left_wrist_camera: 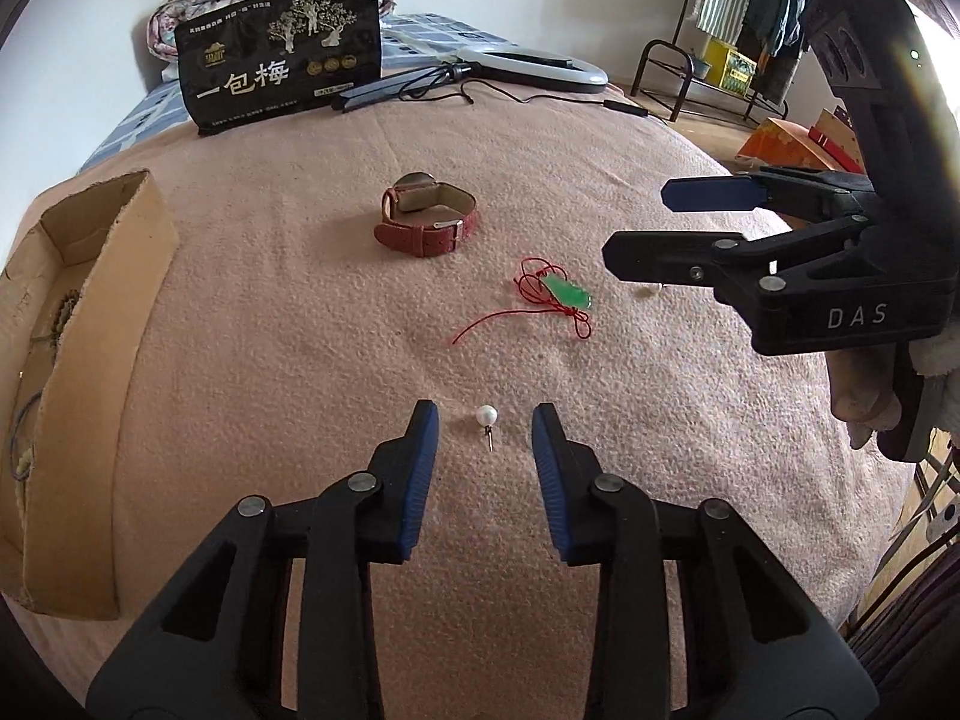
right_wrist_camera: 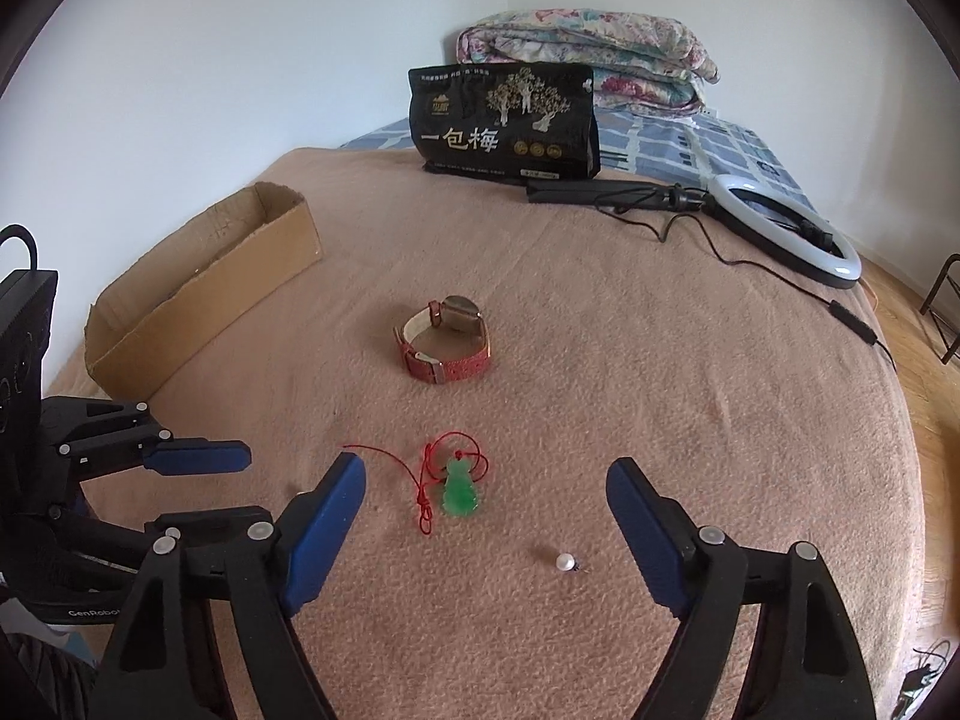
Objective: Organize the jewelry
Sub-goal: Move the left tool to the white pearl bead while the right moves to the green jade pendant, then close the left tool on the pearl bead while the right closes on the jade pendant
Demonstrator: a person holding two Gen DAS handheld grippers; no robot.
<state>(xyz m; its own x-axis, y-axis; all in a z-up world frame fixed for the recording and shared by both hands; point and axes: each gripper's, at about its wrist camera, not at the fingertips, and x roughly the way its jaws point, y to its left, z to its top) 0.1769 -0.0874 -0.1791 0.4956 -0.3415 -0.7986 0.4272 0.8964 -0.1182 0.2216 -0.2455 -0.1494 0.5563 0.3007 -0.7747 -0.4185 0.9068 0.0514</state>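
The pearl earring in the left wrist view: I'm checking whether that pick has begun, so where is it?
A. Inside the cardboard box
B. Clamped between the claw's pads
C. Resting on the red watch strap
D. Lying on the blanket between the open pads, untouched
D: the pearl earring lies on the pink blanket with clear gaps to both pads of the left claw.

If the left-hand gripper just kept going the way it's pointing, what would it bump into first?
Most likely the pearl stud earring, lying on the pink blanket between the open blue pads of the left gripper. Beyond it lies the green pendant on red cord, though depth is hard to judge.
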